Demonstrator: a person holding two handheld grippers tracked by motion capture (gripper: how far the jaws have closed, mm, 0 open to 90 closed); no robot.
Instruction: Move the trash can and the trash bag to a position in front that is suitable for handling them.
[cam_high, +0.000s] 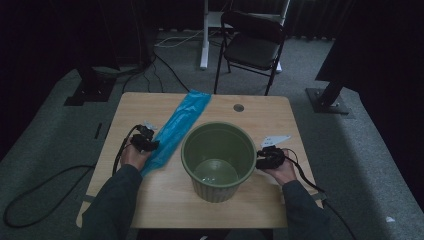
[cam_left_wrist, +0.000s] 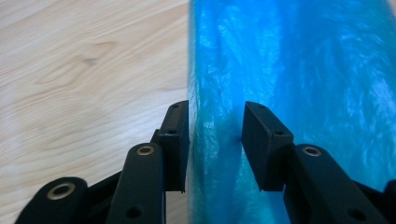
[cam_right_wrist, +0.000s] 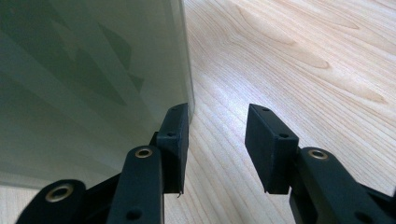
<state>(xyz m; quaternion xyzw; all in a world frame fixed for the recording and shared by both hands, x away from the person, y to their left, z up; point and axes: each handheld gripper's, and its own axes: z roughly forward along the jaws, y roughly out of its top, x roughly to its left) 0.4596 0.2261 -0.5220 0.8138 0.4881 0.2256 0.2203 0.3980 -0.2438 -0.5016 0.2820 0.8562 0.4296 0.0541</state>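
A green bin stood upright near the middle of the table, and a long blue bag lay flat to its left, running from the far edge back toward the person's left hand. The left gripper sat at the near end of the bag, over its left edge. In the left gripper view its jaws stood apart with a fold of the bag between them; the right jaw touched the plastic, but the pads did not pinch it, so nothing was gripped. The right gripper, held in the right hand, rested just beside the bin's right wall. In the right gripper view its jaws were parted over bare wood, the left jaw right against the bin and nothing between them. An empty black chair stood beyond the table on the grey carpet.
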